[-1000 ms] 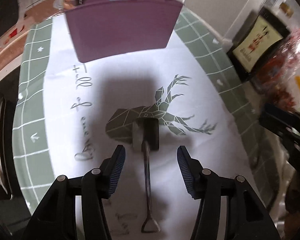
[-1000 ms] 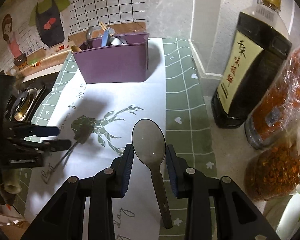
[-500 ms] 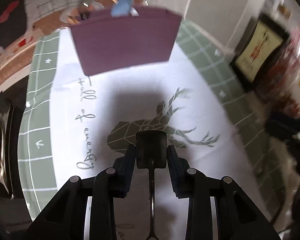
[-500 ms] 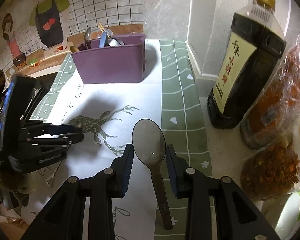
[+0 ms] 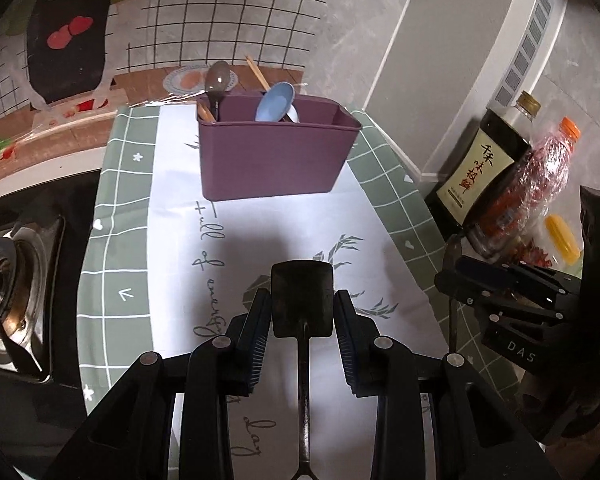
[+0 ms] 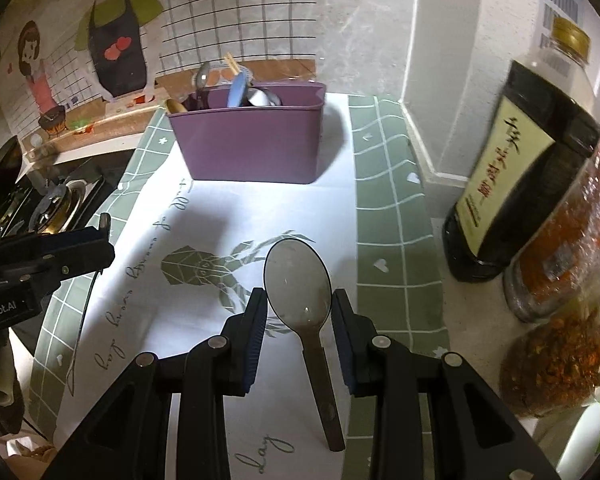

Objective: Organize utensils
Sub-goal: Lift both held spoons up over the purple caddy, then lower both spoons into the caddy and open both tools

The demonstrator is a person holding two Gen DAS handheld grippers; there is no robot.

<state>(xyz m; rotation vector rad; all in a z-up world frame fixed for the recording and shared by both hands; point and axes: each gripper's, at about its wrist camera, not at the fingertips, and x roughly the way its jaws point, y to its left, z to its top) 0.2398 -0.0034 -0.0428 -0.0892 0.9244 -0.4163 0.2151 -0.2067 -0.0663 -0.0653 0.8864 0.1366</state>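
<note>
A countertop [image 6: 440,312] bears a printed mat [image 6: 392,264] and bottles [image 6: 512,200].

my left claw [image 5: 302,308] pinches a small dark spatula [image 5: 302,298] by the sides of its square blade, its thin handle trailing back under me, lifted off the cloth. my right claw [image 6: 299,312] clamps a brownish translucent spoon [image 6: 298,280] by its bowl, handle running back toward me. ahead stands the purple utensil caddy [image 5: 274,156], upright on the white cloth, with a brown spoon [image 5: 217,78], a pale blue spoon [image 5: 275,102] and chopsticks [image 5: 257,72] sticking out of its top.
</note>
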